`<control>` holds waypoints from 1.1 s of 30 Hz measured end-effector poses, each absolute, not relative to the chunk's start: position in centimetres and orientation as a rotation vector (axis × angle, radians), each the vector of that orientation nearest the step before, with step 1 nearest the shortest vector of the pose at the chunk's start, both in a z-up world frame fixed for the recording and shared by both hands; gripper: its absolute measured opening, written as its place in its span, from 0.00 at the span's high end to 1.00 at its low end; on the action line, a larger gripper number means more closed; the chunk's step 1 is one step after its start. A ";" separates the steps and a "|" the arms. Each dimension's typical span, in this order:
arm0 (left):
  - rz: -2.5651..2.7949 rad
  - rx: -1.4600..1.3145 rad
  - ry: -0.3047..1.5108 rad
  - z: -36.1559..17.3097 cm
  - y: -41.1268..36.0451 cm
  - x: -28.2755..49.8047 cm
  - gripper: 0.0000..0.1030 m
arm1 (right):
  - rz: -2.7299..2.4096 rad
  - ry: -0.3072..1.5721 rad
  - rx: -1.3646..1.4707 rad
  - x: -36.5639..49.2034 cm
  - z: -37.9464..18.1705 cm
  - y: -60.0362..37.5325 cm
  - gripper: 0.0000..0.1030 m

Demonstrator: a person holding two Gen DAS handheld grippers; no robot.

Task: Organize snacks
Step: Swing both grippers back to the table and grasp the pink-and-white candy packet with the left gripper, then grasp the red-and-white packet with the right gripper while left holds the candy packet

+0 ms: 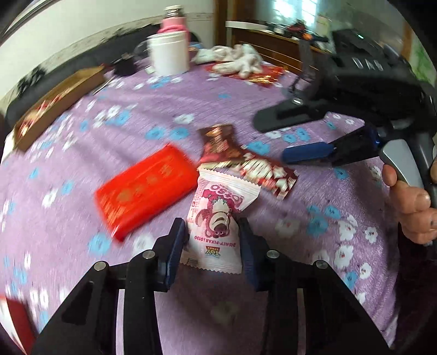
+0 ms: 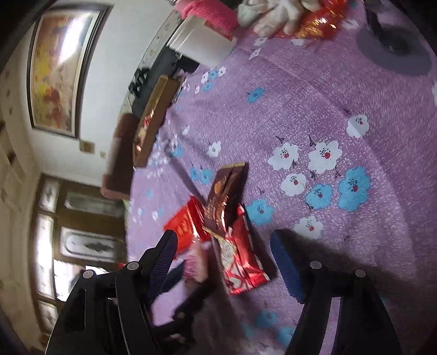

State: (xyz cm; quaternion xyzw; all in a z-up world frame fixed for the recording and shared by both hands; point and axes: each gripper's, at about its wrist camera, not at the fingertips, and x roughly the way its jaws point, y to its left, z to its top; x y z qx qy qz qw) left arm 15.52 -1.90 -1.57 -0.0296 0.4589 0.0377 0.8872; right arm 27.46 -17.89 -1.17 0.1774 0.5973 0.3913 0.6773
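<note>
At the bottom centre of the left wrist view, the left gripper [image 1: 213,240] is clamped on a white and pink snack packet [image 1: 215,218] printed with a cartoon bear; its 2 blue-padded fingers [image 1: 174,248] press the packet's sides, and the packet's upper half stands clear above them. Underneath lies a purple tablecloth [image 1: 164,109] patterned with white and blue flowers. Just left of the packet, a flat red packet [image 1: 144,191] rests on the cloth, blurred. Just above and to the right of the bear packet, a red and white wrapper [image 1: 262,172] lies partly under a brown wrapper [image 1: 218,142], the 2 overlapping.

Further right in the same view, the right gripper [image 1: 275,142] hangs above the cloth with its jaws spread wide and nothing between them, one finger black and one blue. A hand [image 1: 409,207] grips its grey trigger at the right edge.

From the right wrist view, that gripper [image 2: 224,248] shows the same wide gap, its fingers either side of the red and white wrapper [image 2: 240,254] without touching it; the brown wrapper [image 2: 229,188] lies across the wrapper's far end. The bear packet appears only as a pink blur at lower centre.

Toward the upper left of the left wrist view, a long brown cardboard box [image 1: 57,103] sits near the table edge. At the top, a white jar [image 1: 169,52] stands in front of a pink bottle [image 1: 174,21]. To their right lies a heap of white cloth [image 1: 235,58] on red printed paper [image 1: 267,76].
</note>
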 end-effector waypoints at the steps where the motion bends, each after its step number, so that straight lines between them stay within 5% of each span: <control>1: 0.105 -0.070 0.960 -1.5 -1.6 14.6 0.65 | 0.876 1.334 0.362 27.2 -1.0 -17.7 0.29; 16: 0.372 -0.212 0.972 -1.4 1.7 3.5 0.65 | 0.636 1.015 -0.360 19.7 -0.5 -10.7 0.32; 29: 0.406 -0.289 0.905 -1.9 2.7 1.9 0.60 | 0.620 0.981 -0.344 19.8 -0.4 -11.0 0.37; 33: 0.405 -0.297 0.887 -2.0 2.8 1.6 0.60 | 0.593 0.965 -0.323 19.9 -0.2 -11.6 0.54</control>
